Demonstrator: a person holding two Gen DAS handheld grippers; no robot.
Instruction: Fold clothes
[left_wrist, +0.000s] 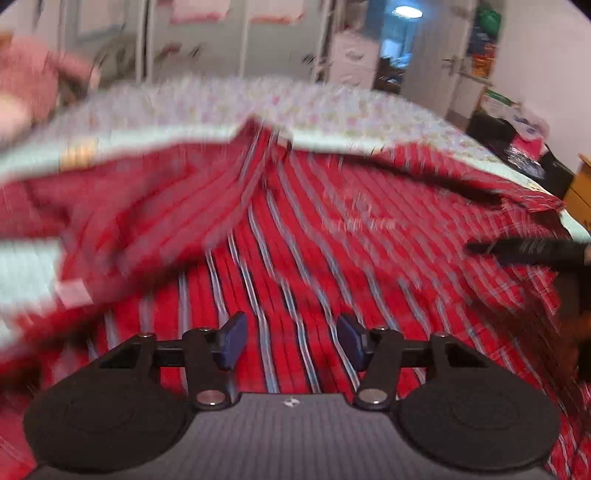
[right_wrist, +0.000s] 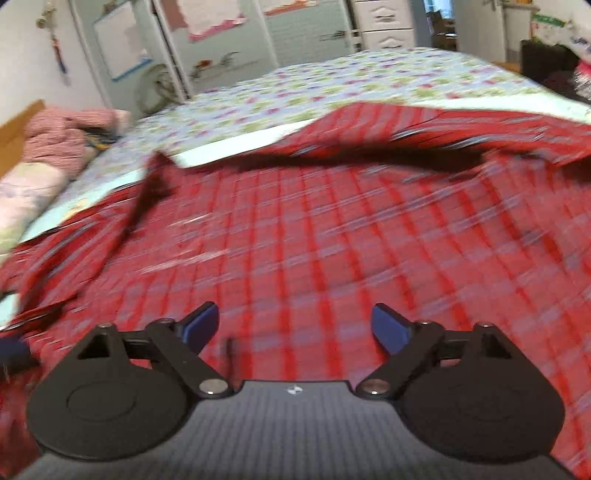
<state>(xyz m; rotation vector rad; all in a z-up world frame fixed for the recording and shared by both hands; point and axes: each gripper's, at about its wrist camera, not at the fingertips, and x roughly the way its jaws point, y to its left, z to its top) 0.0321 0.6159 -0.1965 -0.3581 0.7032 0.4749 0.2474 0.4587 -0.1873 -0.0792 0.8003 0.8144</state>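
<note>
The bed (right_wrist: 332, 77), with its flowered cover, filled most of the room, and everything else sat in relation to it. Across its near half lay the red plaid shirt (right_wrist: 314, 229), spread broad and mostly flat, its far edge rumpled up into a ridge and one flap at the left turned over towards the middle. From where I stood its stripes seemed to run away from the person towards the far side of the bed, though the blur made that hard to swear to.

Both grippers hung over the shirt on the near side of the bed, pointing down and forward at it. The right gripper (right_wrist: 295, 328) stood spread wide, nothing between its blue pads. The left gripper (left_wrist: 291, 339) was parted more narrowly, also holding nothing. The ridge lay ahead of both, so I judged neither hand clearly nearer.
</note>
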